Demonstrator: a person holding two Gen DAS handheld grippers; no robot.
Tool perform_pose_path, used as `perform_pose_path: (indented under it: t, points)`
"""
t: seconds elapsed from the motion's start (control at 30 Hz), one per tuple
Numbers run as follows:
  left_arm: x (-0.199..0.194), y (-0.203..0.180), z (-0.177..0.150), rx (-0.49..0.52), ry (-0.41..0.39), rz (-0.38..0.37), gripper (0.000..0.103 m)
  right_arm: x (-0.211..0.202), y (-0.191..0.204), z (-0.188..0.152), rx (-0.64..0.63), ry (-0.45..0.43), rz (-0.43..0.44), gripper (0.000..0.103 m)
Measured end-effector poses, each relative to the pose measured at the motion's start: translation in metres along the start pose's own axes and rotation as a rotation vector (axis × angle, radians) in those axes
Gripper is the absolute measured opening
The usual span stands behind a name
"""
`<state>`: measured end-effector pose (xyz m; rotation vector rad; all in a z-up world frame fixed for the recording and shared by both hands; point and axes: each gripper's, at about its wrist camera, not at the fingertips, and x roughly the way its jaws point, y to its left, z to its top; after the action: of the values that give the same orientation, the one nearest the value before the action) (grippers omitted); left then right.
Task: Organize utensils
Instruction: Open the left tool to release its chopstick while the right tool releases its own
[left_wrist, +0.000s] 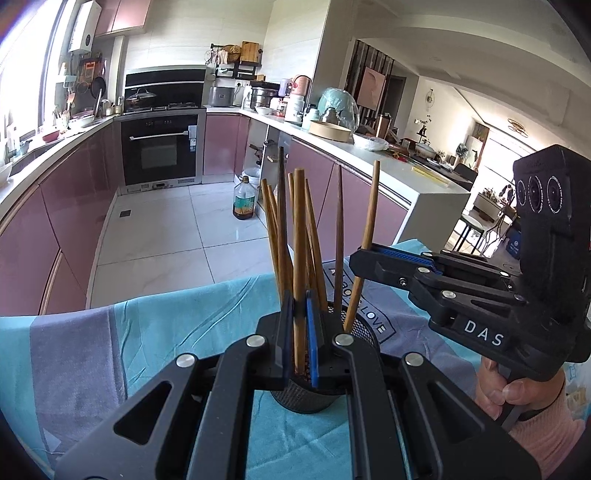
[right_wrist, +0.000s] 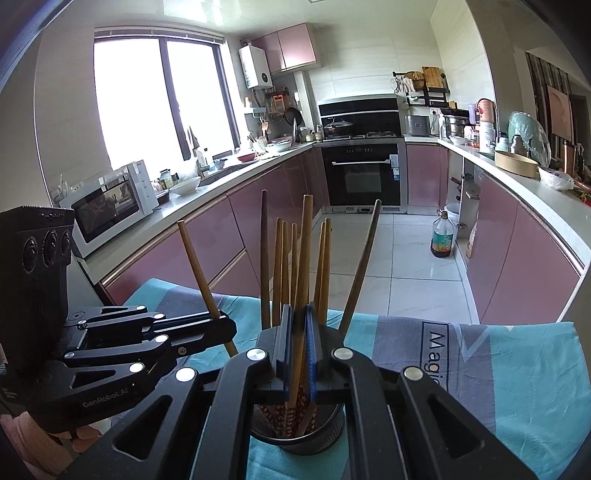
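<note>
Left wrist view: left gripper, lower centre, clamped on one upright chopstick standing in the mesh cup on the blue cloth; right gripper, right of frame, clamped on another chopstick. Right wrist view: right gripper, lower centre, pinching its chopstick above the cup; left gripper, lower left, gripping a tilted chopstick.

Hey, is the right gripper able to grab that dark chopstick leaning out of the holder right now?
Probably not yet: the right gripper is already shut on a light chopstick. The dark chopstick leans clear of the others, so it looks reachable once the gripper lets go.
</note>
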<state>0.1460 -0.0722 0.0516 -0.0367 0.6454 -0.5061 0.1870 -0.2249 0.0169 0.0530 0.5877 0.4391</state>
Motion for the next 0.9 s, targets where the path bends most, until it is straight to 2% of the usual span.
perform_pose_path:
  t: [0.33,0.73,0.9]
  points:
    - [0.014,0.015,0.006,-0.014,0.008,0.019,0.009,0.011,0.003,0.002,0.007,0.012,-0.004,0.006]
    - [0.022,0.026,-0.005,-0.038,0.019,0.030,0.032,0.014,0.004,-0.001,0.012,0.017,-0.009,0.007]
    - [0.020,0.029,-0.011,-0.036,-0.005,0.049,0.048,0.011,0.004,-0.009,0.016,0.006,-0.014,0.024]
